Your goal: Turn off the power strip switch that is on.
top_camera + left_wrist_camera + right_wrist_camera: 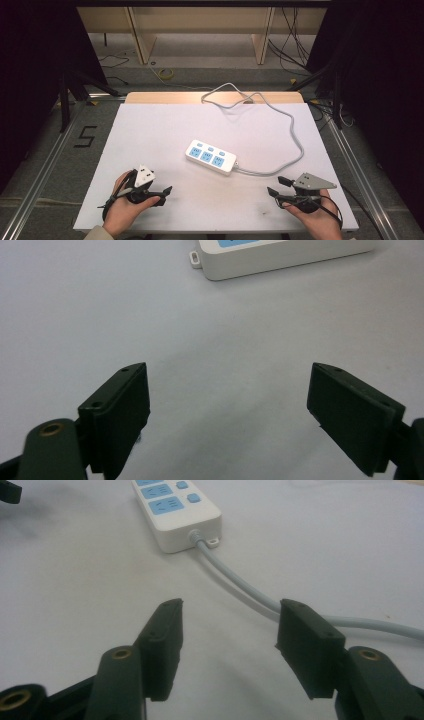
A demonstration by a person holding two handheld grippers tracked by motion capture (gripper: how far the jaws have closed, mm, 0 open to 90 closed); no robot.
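Note:
A white power strip with blue sockets lies flat in the middle of the white table. Its grey cable loops right and back to the far edge. My left gripper rests at the near left, held in a hand, jaws wide open and empty; the strip's end lies ahead of it. My right gripper sits at the near right, also open with nothing between its jaws. Ahead of the right gripper the cable runs from the strip and passes behind the right jaw.
The table's near edge runs just below both hands. Beyond the far edge are a wooden frame, floor cables and dark stands at both sides. A "5" mark is taped on the floor at left.

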